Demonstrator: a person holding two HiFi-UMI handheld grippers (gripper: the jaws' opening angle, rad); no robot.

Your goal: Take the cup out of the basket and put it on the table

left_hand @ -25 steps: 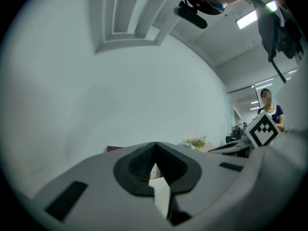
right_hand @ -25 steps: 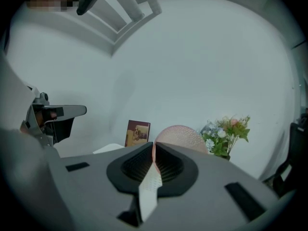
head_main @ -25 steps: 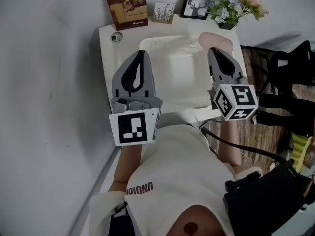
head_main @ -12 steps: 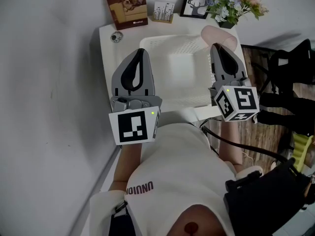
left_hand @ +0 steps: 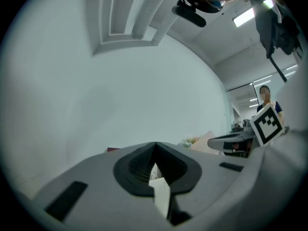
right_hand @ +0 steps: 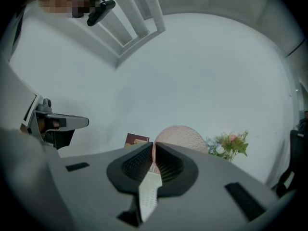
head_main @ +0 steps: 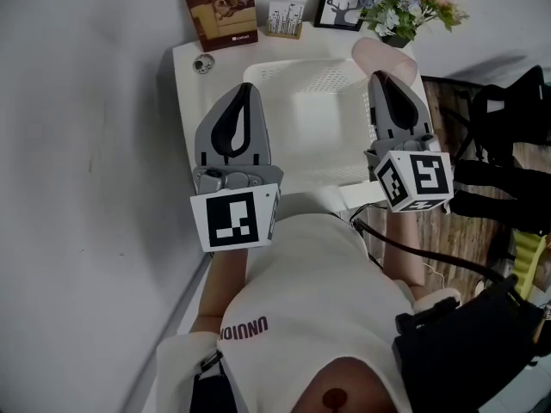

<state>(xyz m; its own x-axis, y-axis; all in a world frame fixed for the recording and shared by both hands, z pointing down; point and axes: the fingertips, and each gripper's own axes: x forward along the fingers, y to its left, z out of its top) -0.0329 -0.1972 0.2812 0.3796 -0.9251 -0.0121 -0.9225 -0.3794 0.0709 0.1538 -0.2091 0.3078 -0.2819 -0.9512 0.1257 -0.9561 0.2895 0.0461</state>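
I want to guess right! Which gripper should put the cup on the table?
Right. The right gripper is shut on the cup, at the basket's far right corner. The left gripper is shut, holds nothing, and is over the basket's left side.

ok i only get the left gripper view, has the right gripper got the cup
observer: yes, the right gripper has its jaws closed on the rim of the pink cup.
operator: and where's that relative to the basket
observer: the head view puts the cup at the far right corner of the white basket; whether it clears the rim I cannot tell.
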